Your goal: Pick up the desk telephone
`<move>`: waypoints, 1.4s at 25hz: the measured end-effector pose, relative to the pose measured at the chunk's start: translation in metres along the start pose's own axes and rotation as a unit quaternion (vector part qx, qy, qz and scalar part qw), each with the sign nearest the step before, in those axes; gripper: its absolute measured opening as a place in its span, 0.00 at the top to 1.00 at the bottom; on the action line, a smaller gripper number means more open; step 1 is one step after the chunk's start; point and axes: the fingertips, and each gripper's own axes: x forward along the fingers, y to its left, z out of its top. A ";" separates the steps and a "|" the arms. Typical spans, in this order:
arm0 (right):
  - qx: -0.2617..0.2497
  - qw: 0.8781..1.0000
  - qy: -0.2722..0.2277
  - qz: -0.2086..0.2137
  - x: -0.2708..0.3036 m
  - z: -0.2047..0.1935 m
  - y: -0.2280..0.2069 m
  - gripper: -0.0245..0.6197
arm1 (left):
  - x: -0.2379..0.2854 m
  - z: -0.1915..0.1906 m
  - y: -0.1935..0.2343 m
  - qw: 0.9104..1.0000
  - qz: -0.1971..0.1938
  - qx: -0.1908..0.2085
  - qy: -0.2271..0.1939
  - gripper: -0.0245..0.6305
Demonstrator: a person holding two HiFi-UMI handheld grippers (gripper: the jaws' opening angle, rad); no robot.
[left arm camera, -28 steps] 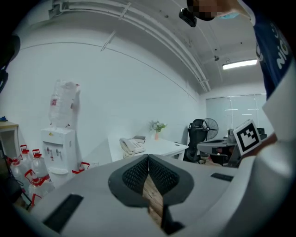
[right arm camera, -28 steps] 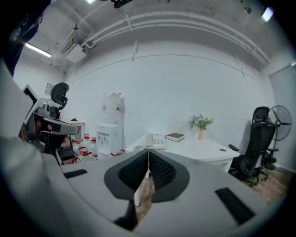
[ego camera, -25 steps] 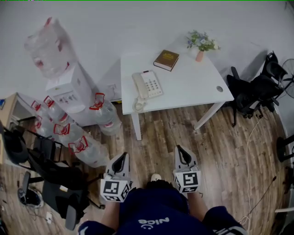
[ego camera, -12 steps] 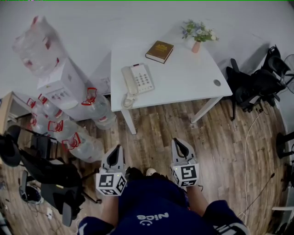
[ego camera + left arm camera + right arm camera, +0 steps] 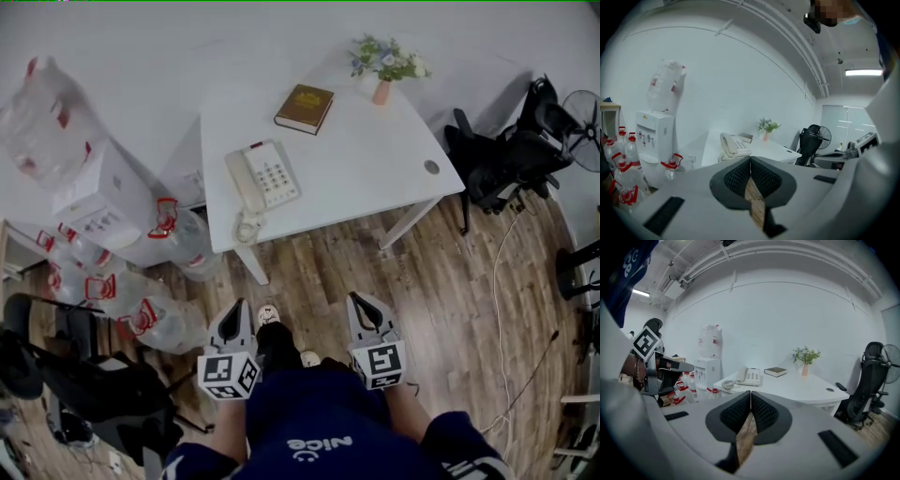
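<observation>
White table [image 5: 375, 178] bears the phone [image 5: 262, 178]; left gripper [image 5: 233, 328] and right gripper [image 5: 367, 317] hover well short, both closed, empty.

White counter [image 5: 375, 178], off-white desk telephone [image 5: 262, 178], brown book [image 5: 304, 109], pink vase [image 5: 382, 93] with green sprigs. Floor [image 5: 450, 281] shows brown wood grain. Left tongs [image 5: 235, 309] and right tongs [image 5: 360, 302]: grey, black pads, black-and-white square markers.
</observation>
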 end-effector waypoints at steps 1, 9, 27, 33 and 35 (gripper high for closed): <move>-0.004 1.000 0.003 -0.002 0.007 0.002 -0.002 0.93 | 0.011 0.005 0.003 1.000 -0.005 0.000 -0.002 0.94; -0.008 1.000 0.003 -0.025 0.081 0.037 -0.010 0.93 | 0.085 0.036 0.049 0.999 -0.035 -0.014 -0.005 0.94; 0.013 0.997 0.030 -0.068 0.192 0.061 0.008 0.92 | 0.198 0.074 0.116 0.993 -0.114 -0.007 0.042 0.94; 0.010 0.998 0.034 -0.056 0.206 0.065 0.005 0.92 | 0.205 0.071 0.118 0.993 -0.105 -0.024 0.050 0.94; 0.013 0.998 0.036 -0.047 0.212 0.064 0.003 0.92 | 0.206 0.067 0.123 0.994 -0.086 -0.031 0.058 0.94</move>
